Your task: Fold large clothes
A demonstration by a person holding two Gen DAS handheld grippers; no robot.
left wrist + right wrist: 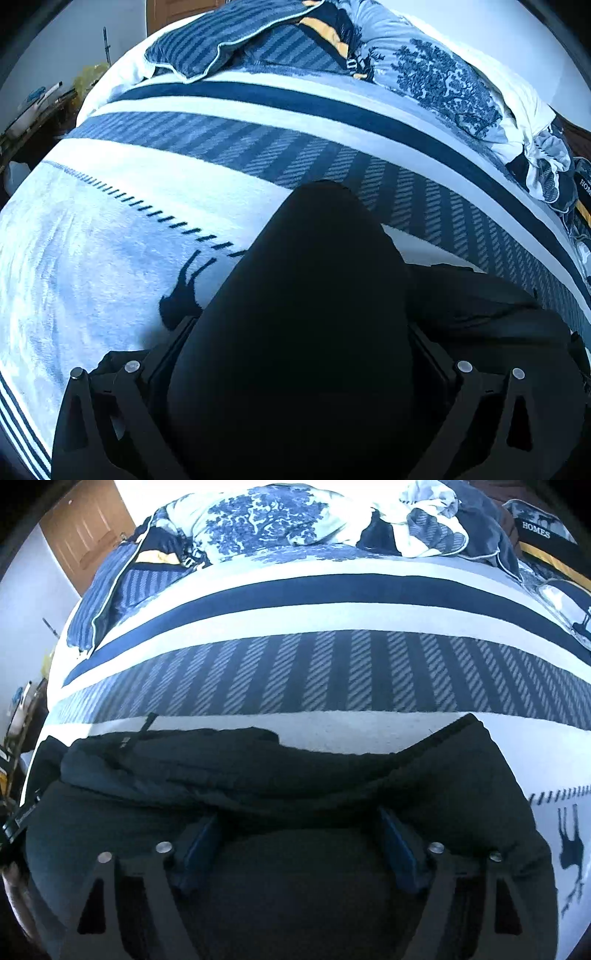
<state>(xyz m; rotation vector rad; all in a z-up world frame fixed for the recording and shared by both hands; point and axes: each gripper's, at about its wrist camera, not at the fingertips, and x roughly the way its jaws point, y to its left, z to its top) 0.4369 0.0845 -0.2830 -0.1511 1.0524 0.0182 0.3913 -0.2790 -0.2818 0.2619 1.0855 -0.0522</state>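
A large black garment [258, 771] lies on a blue and white striped blanket [332, 672] on a bed. In the left wrist view a rounded mass of the black garment [314, 295] fills the space between my left gripper's [303, 343] fingers and hides their tips. The jaws stand wide apart around it. In the right wrist view my right gripper [299, 830] has blue pads [397, 845] spread wide, with black cloth bunched between and over them. The garment's far edge runs across the blanket's white band.
Pillows and crumpled printed bedding [295, 528] are piled at the head of the bed. A wooden door [88, 531] stands at the far left. Cluttered furniture [33, 110] sits beside the bed on the left. The blanket [110, 258] spreads to the left.
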